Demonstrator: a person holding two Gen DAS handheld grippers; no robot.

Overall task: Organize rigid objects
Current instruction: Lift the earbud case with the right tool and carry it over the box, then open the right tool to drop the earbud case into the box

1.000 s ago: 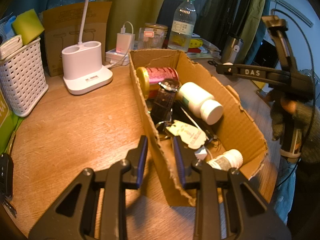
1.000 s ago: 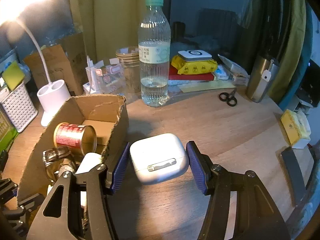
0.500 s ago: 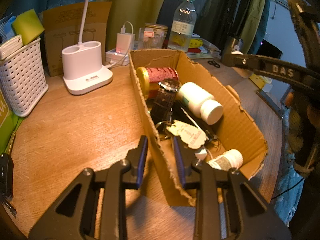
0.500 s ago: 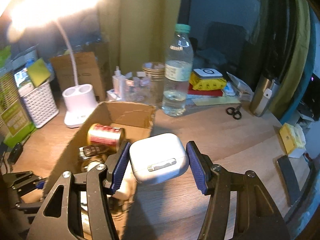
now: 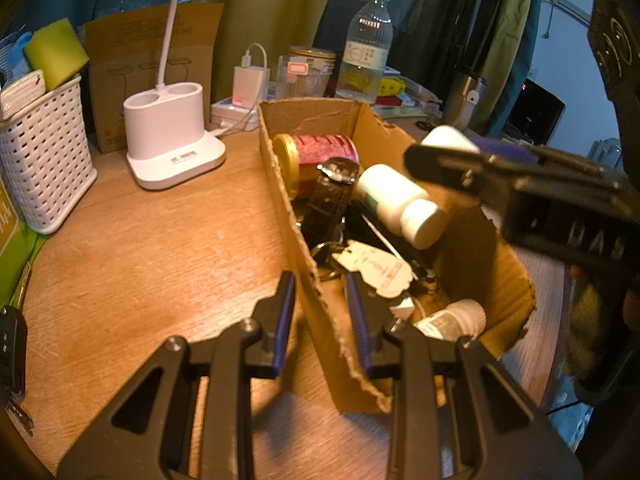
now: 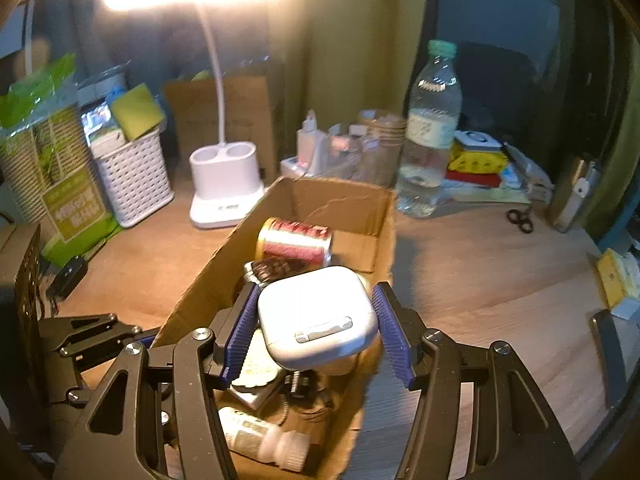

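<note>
An open cardboard box (image 5: 276,176) (image 6: 352,200) on the wooden desk holds a red can (image 5: 320,156) (image 6: 296,240), a brown-strap watch (image 5: 332,196), a white pill bottle (image 5: 400,204), a keyring tag (image 5: 376,268) and a small vial (image 5: 452,320). My left gripper (image 5: 320,312) is shut on the box's near left wall, one finger outside and one inside. My right gripper (image 6: 316,336) is shut on a white earbud case (image 6: 316,316) and holds it above the box; the case also shows in the left wrist view (image 5: 446,138).
A white lamp base (image 5: 172,136) (image 6: 224,188), a white basket (image 5: 40,144) (image 6: 132,176), a charger (image 5: 250,86) and a water bottle (image 5: 366,48) (image 6: 430,136) stand behind the box. Scissors (image 6: 520,220) and a steel flask (image 6: 576,188) are at the right. A car key (image 5: 10,344) lies at the left edge.
My right gripper has carried the earbud case left, from beside the box to over its inside. My left gripper has kept its hold on the box wall.
</note>
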